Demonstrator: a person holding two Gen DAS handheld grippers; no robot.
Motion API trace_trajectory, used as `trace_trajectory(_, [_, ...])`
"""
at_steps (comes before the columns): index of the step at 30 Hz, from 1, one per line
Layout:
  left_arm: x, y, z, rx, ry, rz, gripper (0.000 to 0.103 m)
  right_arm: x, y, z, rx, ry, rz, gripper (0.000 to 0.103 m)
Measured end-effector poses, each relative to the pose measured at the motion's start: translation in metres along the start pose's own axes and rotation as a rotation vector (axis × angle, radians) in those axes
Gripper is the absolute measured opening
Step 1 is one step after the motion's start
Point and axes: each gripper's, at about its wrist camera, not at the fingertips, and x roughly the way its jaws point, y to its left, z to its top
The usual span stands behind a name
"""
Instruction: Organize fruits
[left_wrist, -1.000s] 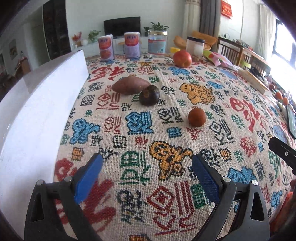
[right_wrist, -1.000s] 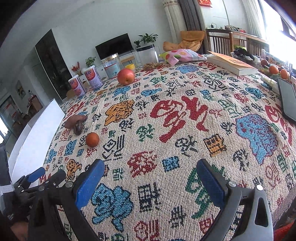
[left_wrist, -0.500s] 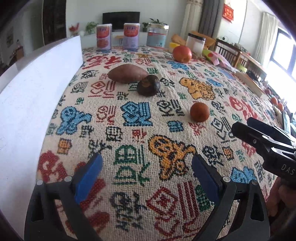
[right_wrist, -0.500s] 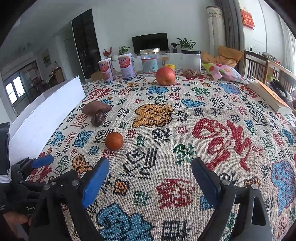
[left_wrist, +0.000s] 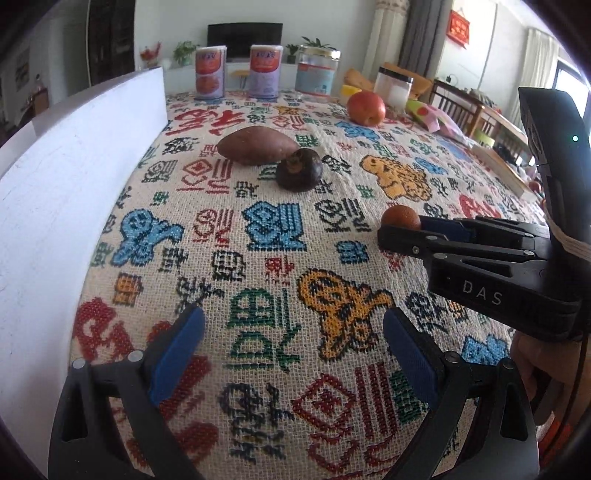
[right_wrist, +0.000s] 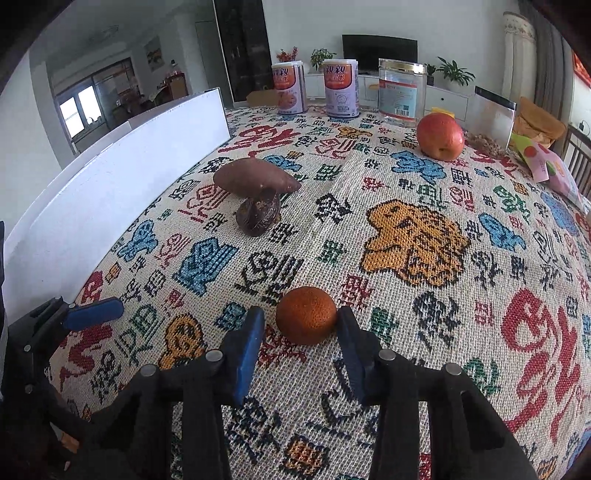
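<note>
A small orange (right_wrist: 306, 319) lies on the patterned tablecloth (right_wrist: 406, 236) between the fingertips of my right gripper (right_wrist: 300, 314). Its jaws are closing around the orange: the right pad touches it, and a thin strip of cloth still shows at the left pad. In the left wrist view the right gripper (left_wrist: 406, 230) comes in from the right with the orange (left_wrist: 400, 218) at its tip. My left gripper (left_wrist: 293, 332) hovers open over bare cloth, holding nothing. Farther back lie a sweet potato (right_wrist: 255, 181), a dark round fruit (right_wrist: 258, 219) touching it, and a red apple (right_wrist: 439, 136).
A white board wall (right_wrist: 129, 166) runs along the table's left side. Two cans (right_wrist: 288, 88) and a clear jar (right_wrist: 402, 92) stand at the far edge. A pink snack bag (right_wrist: 550, 166) lies at the right. A hand (left_wrist: 532, 362) holds the right gripper.
My right gripper swung left across the table, rolled level and reached the orange, and its jaws narrowed from wide open to nearly the orange's width. The left gripper stayed about where it was.
</note>
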Motion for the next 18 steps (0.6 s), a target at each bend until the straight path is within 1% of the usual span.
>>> trace_trajectory(3, [0.000,0.000,0.000,0.001,0.001,0.001,0.098,-0.008,-0.007,-0.004,0.031,-0.020,-0.023,0.031])
trace_trajectory(5, [0.000,0.000,0.001,0.002,0.002,0.003,0.098,-0.021,-0.021,-0.009,0.094,-0.051,-0.039,0.031])
trace_trajectory(8, [0.002,-0.002,0.001,0.010,0.006,0.011,0.098,-0.041,-0.052,-0.021,0.204,-0.087,-0.096,0.031])
trace_trajectory(11, [0.004,-0.005,0.001,0.021,0.013,0.022,0.098,-0.050,-0.078,-0.034,0.256,-0.079,-0.180,0.031])
trace_trajectory(13, [0.005,-0.006,0.002,0.031,0.019,0.028,0.098,-0.054,-0.088,-0.040,0.289,-0.075,-0.192,0.031])
trace_trajectory(15, [0.007,-0.008,0.002,0.043,0.026,0.033,0.099,-0.059,-0.091,-0.042,0.308,-0.096,-0.207,0.032])
trace_trajectory(16, [0.007,-0.008,0.002,0.048,0.029,0.031,0.099,-0.061,-0.091,-0.042,0.309,-0.100,-0.218,0.033])
trace_trajectory(18, [0.008,-0.009,0.003,0.055,0.032,0.022,0.100,-0.061,-0.090,-0.043,0.309,-0.096,-0.220,0.046])
